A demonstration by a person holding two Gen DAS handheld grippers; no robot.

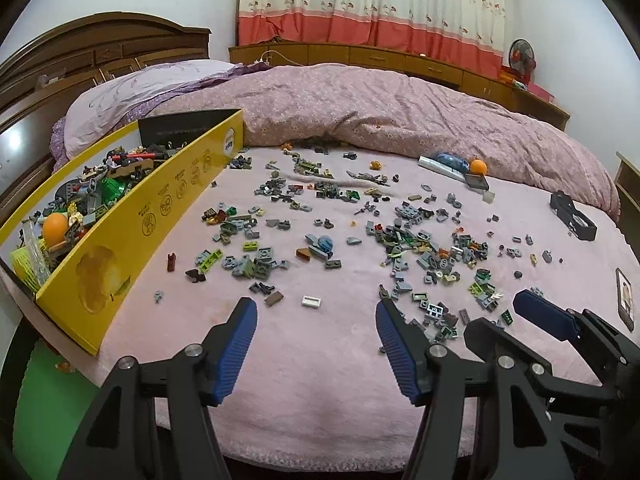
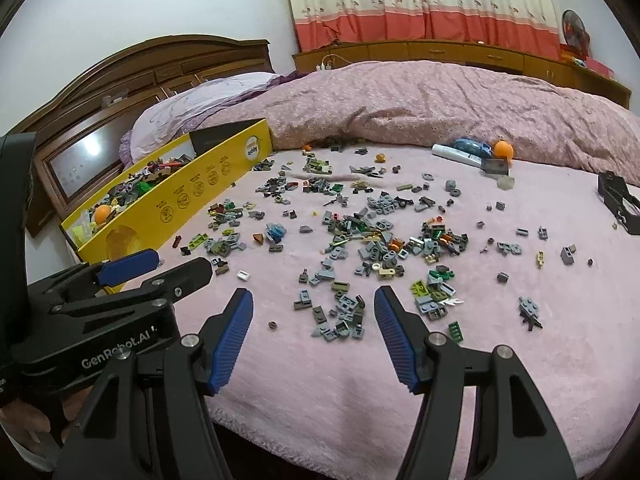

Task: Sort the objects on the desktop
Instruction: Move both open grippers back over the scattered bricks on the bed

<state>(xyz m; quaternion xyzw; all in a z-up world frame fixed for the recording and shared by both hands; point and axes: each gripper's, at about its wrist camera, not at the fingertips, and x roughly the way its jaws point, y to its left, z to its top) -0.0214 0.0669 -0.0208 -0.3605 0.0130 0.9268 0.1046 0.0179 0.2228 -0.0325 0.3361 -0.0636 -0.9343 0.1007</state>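
Bed with pink blanket fills both views. Rumpled quilt heaped along far side, pillow far left, wooden headboard behind. Curtain on far wall.

Yellow box on left of bed, long side facing bricks, packed with mixed bricks plus an orange ball at near end.

Loose bricks scattered across middle of blanket, mostly grey and green; densest clump centre-right, thinner toward box. Small white tile lying alone near, just beyond left gripper. Second orange ball far right, touching a dark flat piece, beside a white tube and a blue item. Black tray at far right edge. Phone flat on right edge.

Left gripper low over near blanket, jaws spread wide, nothing between pads. Right gripper just right of it, jaws apart too, empty; small cluster of grey bricks on blanket just past its tips, not touched. Left gripper seen in right wrist view at lower left, near box corner.
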